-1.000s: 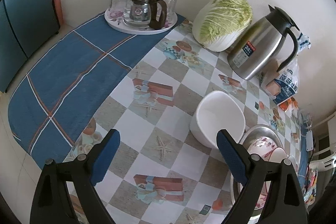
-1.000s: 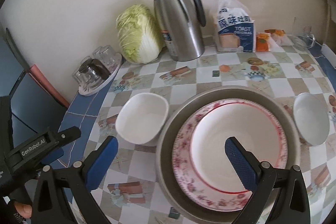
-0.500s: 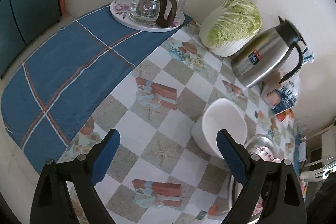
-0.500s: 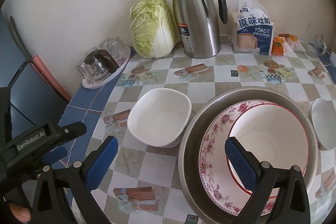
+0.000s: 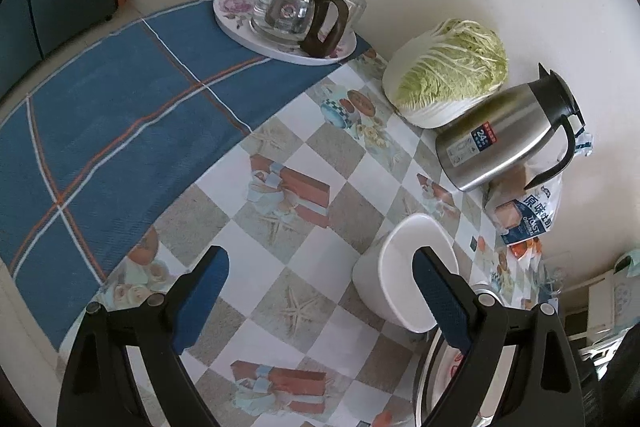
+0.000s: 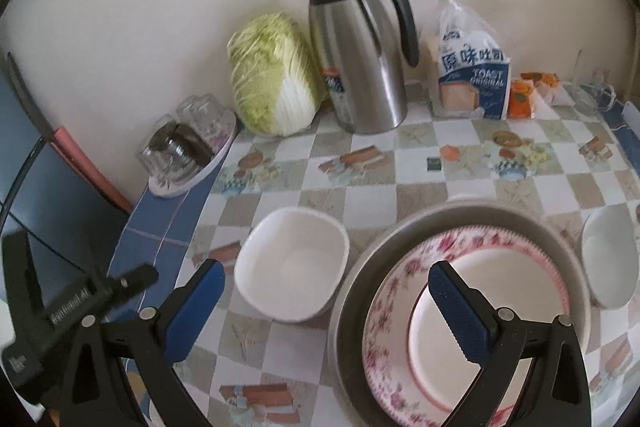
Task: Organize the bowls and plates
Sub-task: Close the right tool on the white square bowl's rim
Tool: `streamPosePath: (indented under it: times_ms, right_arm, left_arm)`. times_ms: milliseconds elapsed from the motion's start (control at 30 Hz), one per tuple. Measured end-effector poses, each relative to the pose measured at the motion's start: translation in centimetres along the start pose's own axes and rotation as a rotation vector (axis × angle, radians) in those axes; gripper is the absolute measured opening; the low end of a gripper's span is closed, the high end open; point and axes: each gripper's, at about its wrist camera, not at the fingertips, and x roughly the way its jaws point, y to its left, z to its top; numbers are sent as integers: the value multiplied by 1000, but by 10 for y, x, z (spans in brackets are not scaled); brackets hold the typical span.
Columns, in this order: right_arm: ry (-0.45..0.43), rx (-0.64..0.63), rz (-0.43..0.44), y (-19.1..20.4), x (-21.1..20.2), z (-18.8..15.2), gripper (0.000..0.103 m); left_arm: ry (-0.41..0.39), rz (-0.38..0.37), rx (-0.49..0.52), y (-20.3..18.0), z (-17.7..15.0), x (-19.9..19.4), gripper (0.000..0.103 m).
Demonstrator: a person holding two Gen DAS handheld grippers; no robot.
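Both grippers have their blue-padded jaws spread wide apart with nothing between them. In the left wrist view, the left gripper (image 5: 320, 297) fills the bottom of the frame over the checked tablecloth (image 5: 280, 227); its right-hand pad overlaps the rim of the white square bowl (image 5: 396, 279) at lower right, though contact cannot be told. In the right wrist view, the right gripper (image 6: 326, 311) spans the bottom of the frame, its left pad over the cloth just left of the white square bowl (image 6: 292, 271) and its right pad in front of the plates.

Those plates sit at lower right of the right wrist view: a floral-rimmed plate (image 6: 392, 291) lies inside a round metal pan (image 6: 360, 267), and a plain red-edged plate (image 6: 436, 343) lies on the floral one. The square bowl stands just beside the pan's left edge. A small white bowl (image 6: 608, 267) sits at the right edge of the frame, beside the pan.

Along the wall at the top of the same view stand a napa cabbage (image 6: 272, 75), a steel thermos jug (image 6: 360, 55) and a bag of toast (image 6: 468, 71). At middle left, a white tray (image 6: 192, 163) carries a glass teapot and upturned glasses on a blue plaid cloth (image 6: 160, 215). The left gripper's black body (image 6: 80, 299) shows at lower left.
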Motion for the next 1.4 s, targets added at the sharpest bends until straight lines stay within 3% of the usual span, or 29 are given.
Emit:
streamPosePath:
  times_ms: [333, 533, 700, 767, 867, 900, 967, 1000, 1100, 1200, 1300, 1400]
  right_arm:
    - [105, -39, -77, 7, 24, 24, 101]
    - [162, -57, -102, 7, 46, 29, 76]
    - [231, -86, -100, 11, 70, 26, 61]
    - [259, -90, -105, 11, 81, 23, 43]
    - [281, -96, -111, 9, 93, 19, 32]
    - [286, -100, -116, 9, 96, 19, 31]
    - [294, -105, -119, 8, 102, 18, 23]
    - [297, -107, -116, 7, 104, 18, 19]
    - [312, -108, -122, 6, 111, 17, 11]
    - [324, -111, -122, 6, 116, 15, 8]
    - [322, -132, -136, 9, 119, 13, 7]
    - [317, -155, -147, 12, 119, 12, 7]
  left_arm:
    - [16, -74, -38, 3, -1, 32, 93]
    - [80, -105, -45, -4, -2, 56, 93]
    - [72, -32, 23, -15, -3, 67, 93]
    - [87, -45, 21, -16, -3, 73, 93]
    - [94, -40, 47, -21, -4, 80, 93]
    - [98, -35, 52, -23, -4, 82, 91]
    - [106, -42, 46, -24, -5, 86, 76]
    - [115, -50, 47, -25, -6, 88, 64]
    - [132, -64, 47, -30, -11, 95, 56]
    - [178, -117, 11, -30, -16, 105, 36]
    - [198, -115, 12, -34, -20, 110, 25]
    - [193, -108, 13, -34, -21, 109, 23]
